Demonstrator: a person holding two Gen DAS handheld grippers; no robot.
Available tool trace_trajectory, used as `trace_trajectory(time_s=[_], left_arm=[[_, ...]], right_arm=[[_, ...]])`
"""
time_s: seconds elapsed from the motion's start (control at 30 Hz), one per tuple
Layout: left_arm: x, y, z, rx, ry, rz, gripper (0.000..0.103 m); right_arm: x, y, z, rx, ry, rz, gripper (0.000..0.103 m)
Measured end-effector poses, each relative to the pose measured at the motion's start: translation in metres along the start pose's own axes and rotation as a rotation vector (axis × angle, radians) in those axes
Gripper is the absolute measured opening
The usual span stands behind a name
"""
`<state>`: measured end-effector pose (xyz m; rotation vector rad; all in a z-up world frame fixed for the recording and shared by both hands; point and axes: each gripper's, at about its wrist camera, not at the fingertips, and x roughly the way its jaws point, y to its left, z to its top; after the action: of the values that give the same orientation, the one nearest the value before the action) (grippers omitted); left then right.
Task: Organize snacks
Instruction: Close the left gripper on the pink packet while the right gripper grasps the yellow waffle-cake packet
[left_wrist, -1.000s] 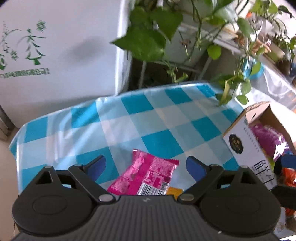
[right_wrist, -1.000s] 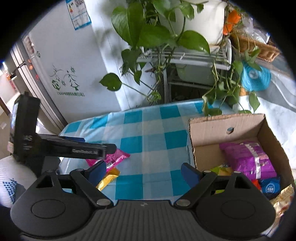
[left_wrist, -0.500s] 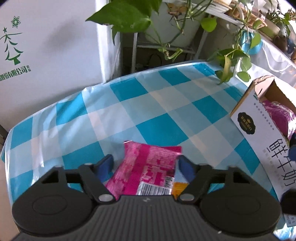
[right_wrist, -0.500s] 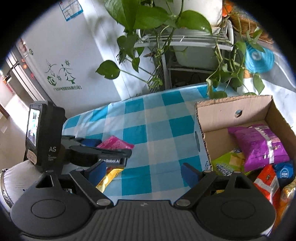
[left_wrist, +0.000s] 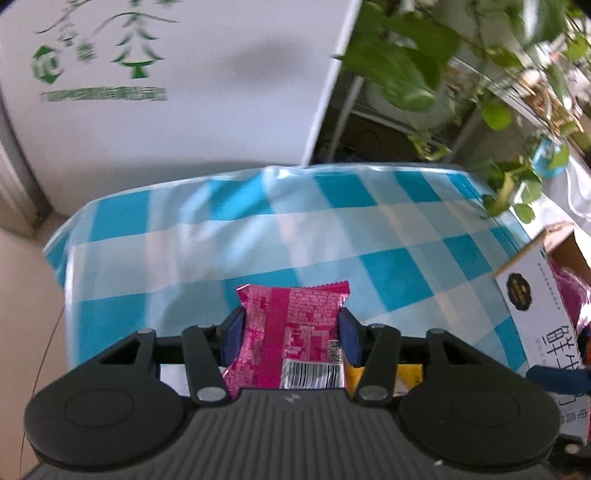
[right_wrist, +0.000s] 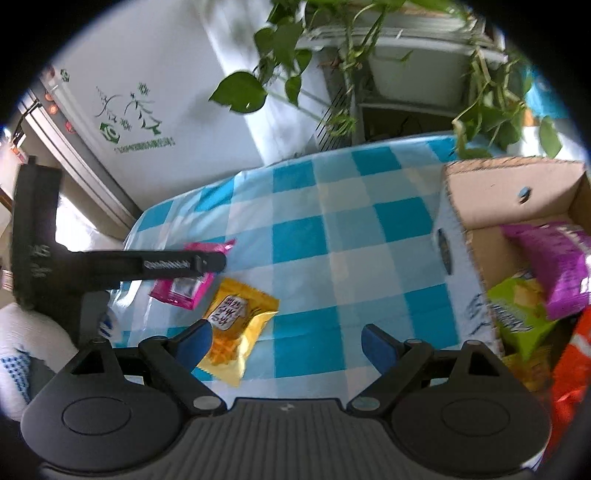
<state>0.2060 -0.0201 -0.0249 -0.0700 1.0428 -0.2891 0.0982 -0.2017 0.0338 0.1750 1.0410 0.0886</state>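
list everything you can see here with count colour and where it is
pink snack packet: 1, pink, between the left claw's fingers
yellow snack packet: 1, yellow, on the tablecloth beside the pink one
cardboard box: 1, brown inside, white outside, right end of the table
snack bags in box: several, purple, green, orange
tablecloth: 1, blue and white check
plants: green, behind the table
left claw: 1, black, blue pads, shut on the pink packet
right claw: 1, black, blue pads, open

Blue-and-white checked tablecloth (right_wrist: 317, 236). Magenta snack packet (left_wrist: 291, 328) with white barcode patch. Yellow snack bag (right_wrist: 236, 325), orange snack print. Brown cardboard box (right_wrist: 517, 199), white outside; purple bag (right_wrist: 554, 266), green bag (right_wrist: 517, 314), orange-red bag (right_wrist: 572, 365) inside. Blue finger pads (right_wrist: 195, 343).
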Motion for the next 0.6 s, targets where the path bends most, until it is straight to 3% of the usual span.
trace_trajectory(time_s=[0.33, 0.6], left_arm=[[-0.021, 0.027, -0.001, -0.044, -0.052, 0.06, 0.051], [-0.039, 0.034, 0.001, -0.054, -0.103, 0.086, 0.051]], right_arm=[[0.032, 0.023, -0.004, 0.04, 0.022, 0.028, 0.093], [0.051, 0.039, -0.01, 0.076, 0.013, -0.032, 0.094]])
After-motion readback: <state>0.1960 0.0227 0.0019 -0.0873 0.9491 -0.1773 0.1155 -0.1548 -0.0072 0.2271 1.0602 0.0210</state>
